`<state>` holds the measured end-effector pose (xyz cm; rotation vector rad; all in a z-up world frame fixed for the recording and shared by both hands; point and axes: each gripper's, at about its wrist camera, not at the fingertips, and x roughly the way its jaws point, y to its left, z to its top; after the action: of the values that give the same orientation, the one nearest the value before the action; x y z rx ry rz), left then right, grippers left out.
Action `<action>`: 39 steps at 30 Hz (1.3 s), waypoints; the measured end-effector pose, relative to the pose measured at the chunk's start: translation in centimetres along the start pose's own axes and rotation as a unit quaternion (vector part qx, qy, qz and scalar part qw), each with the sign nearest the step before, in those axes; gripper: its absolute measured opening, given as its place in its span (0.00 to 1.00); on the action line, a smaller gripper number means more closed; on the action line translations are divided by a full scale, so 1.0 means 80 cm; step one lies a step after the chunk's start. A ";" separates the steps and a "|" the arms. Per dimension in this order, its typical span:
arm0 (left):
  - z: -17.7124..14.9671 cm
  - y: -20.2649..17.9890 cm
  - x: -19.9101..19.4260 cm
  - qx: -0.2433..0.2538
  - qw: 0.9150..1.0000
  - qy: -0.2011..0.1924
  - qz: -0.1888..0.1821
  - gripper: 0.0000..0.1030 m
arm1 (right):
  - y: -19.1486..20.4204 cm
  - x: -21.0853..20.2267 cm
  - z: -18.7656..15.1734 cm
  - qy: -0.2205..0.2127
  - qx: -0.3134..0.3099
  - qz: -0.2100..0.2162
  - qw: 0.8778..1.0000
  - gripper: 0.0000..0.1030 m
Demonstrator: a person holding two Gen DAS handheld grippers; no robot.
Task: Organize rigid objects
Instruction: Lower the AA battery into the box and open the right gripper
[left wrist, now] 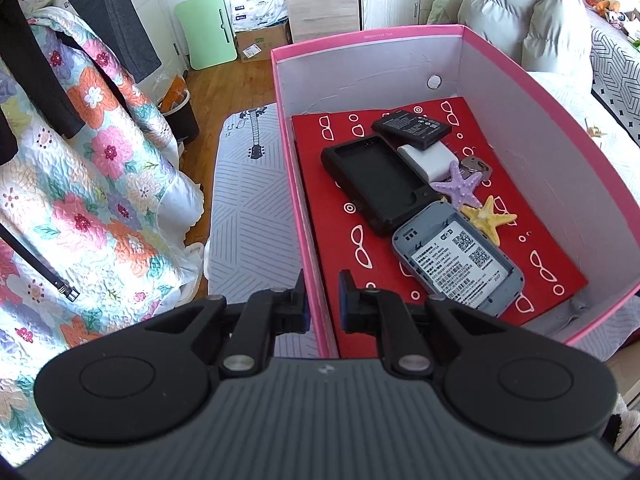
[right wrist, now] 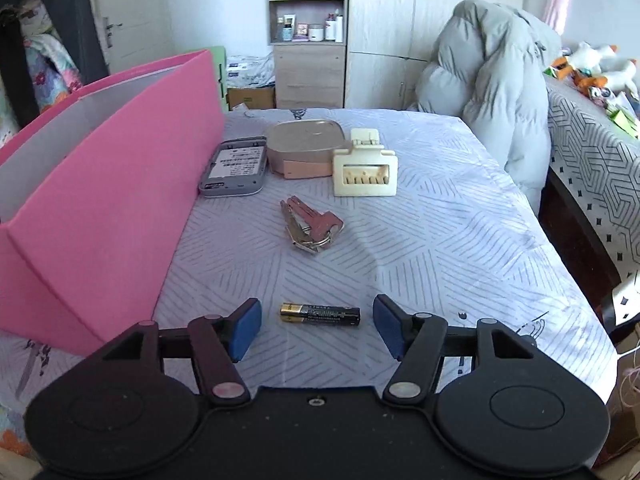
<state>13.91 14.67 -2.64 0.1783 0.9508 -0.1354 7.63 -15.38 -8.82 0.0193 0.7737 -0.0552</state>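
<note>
While left gripper (left wrist: 322, 297) clamps pink box (left wrist: 404, 38) wall, right gripper (right wrist: 317, 330) spread around battery (right wrist: 319, 315), patterned bedsheet (right wrist: 440, 240), wardrobe behind.

I see a tabletop (right wrist: 440, 240) under a grey line-patterned cloth. Directly on it: pink box (right wrist: 120, 184), grey device back-up (right wrist: 234, 172), lidded pink container (right wrist: 304, 148), cream clip (right wrist: 365, 172), keys (right wrist: 312, 226), AA battery (right wrist: 320, 315).
</note>
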 end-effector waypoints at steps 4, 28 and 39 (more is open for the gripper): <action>-0.001 -0.001 0.000 0.002 1.000 -0.002 0.001 0.10 | 0.007 -0.003 -0.001 -0.006 -0.016 0.002 1.000 0.47; -0.002 0.004 -0.003 -0.008 1.000 -0.010 -0.004 0.11 | 0.081 -0.109 0.092 -0.105 -0.110 0.197 0.969 0.47; -0.002 0.007 -0.003 -0.019 1.000 -0.012 -0.014 0.11 | 0.089 -0.076 0.106 -0.113 -0.127 0.182 0.968 0.63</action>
<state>13.75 15.24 -2.45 0.1279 0.9308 -0.1442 9.59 -8.30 1.46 -0.0875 0.5338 0.3867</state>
